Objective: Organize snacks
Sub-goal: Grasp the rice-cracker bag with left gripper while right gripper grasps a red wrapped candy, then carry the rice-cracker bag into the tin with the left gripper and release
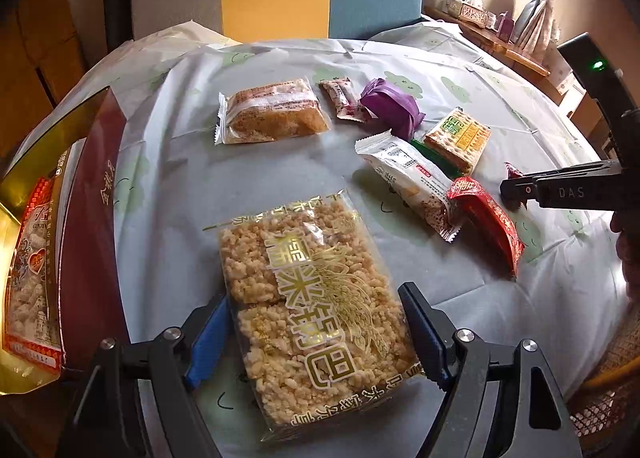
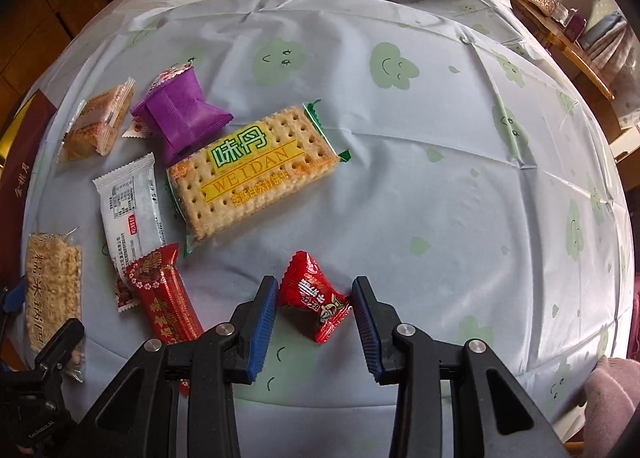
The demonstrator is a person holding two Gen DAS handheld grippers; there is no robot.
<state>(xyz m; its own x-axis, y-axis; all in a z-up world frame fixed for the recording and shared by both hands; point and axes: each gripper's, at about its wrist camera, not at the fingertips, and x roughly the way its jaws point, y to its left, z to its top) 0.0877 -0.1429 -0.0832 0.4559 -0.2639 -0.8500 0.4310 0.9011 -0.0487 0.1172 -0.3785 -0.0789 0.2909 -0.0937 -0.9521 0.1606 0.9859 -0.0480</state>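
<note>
A small red candy packet [image 2: 314,300] lies on the worktop [image 2: 440,178] near its near edge, directly between the blue-padded fingers [image 2: 262,322] of the right gripper [image 2: 315,320]. The left pad is seen at the packet's left edge and the right pad at its crimped right end; whether they already press on it cannot be told, and the packet rests flat on the cloth. In the left wrist view the right gripper [image 1: 516,194] is seen from the side at the right, low over the worktop.

The large clear pack of puffed rice cakes [image 1: 308,310] lies at the near left, lengthwise between the fingers [image 1: 208,334] of the left gripper [image 1: 316,338]. These stand wide apart, one on each side of the pack, and clear contact is not seen.

Just left of the candy, a long red wrapped bar [image 2: 166,298] overlaps the near end of a white wrapped bar [image 2: 130,202]. Beyond them lies a cracker pack [image 2: 252,174] with a green and yellow label, its far left corner touching a purple packet [image 2: 180,118]. A small red-and-white packet [image 1: 342,100] is partly hidden behind the purple one, and a clear-wrapped brown cake [image 1: 272,112] lies further left.

At the far left edge of the worktop stands a dark red box [image 1: 90,194] with a gold inner wall, and a red-patterned snack bag [image 1: 30,270] is seen inside it. The worktop is covered by a pale blue cloth printed with green smiling clouds.
</note>
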